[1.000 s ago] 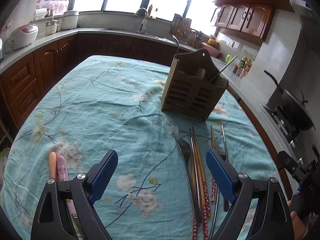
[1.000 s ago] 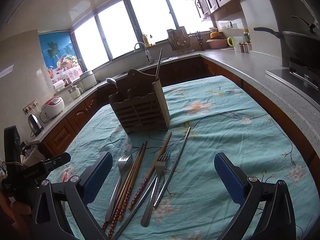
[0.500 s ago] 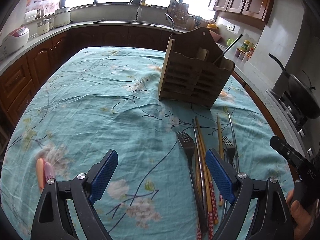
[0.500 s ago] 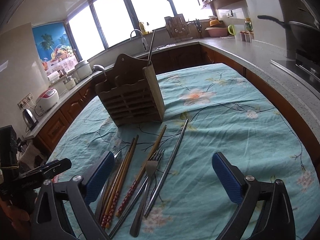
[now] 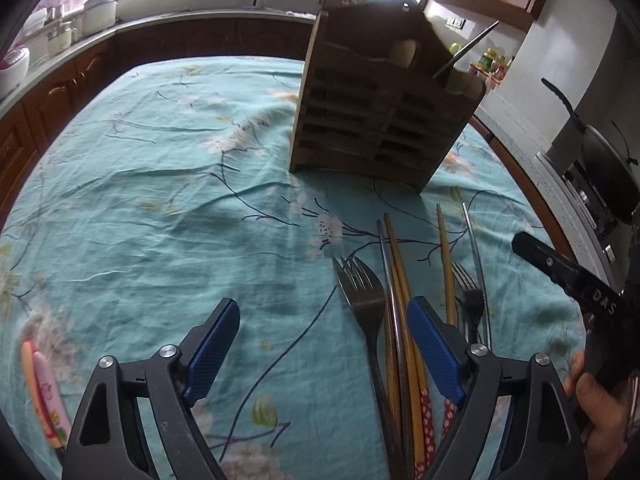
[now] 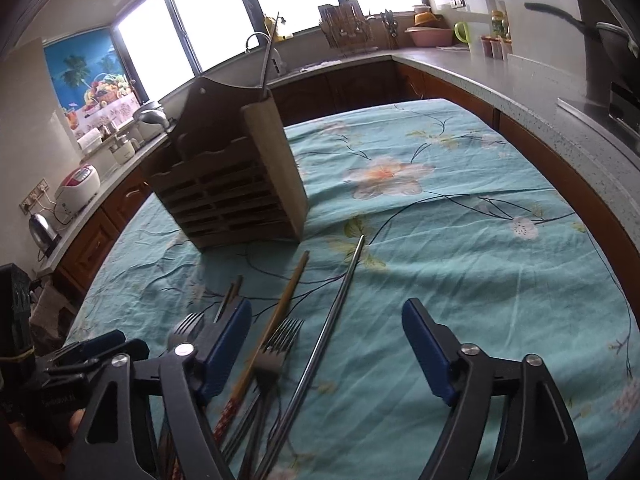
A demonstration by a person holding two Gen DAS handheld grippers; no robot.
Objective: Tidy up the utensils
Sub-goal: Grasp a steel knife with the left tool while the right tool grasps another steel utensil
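Cutlery lies loose on the turquoise flowered tablecloth (image 5: 152, 184), and the step in hand is the approach to a first pick; nothing is held yet.

Far to the left of the left gripper (image 5: 324, 344), at the cloth's edge, lie two small pink and orange plastic handles (image 5: 40, 384); which utensils they are I cannot tell. The left gripper itself is spread wide with its jaws closing, and only bare cloth is between them; just beside its right blue pad lie the large steel fork (image 5: 364, 300) and the brown wooden chopsticks with red dotted ends (image 5: 404, 320), partly under that pad. Ahead of it stands the brown slatted wooden utensil holder (image 5: 380, 120), upright, with some utensils already inside.

The right gripper (image 6: 326, 352) is also spread, jaws closing; between them lie the smaller steel fork (image 6: 276, 344) and the long steel chopstick (image 6: 324, 336), and the pads touch neither. One wooden chopstick (image 6: 280, 312) runs close to its left pad.

I judge that the next move needs one piece chosen alone; the pieces lie crowded and crossing, so the right gripper should centre over the steel chopstick or the fork, come low, and close on it only; then carry it to the holder ahead.
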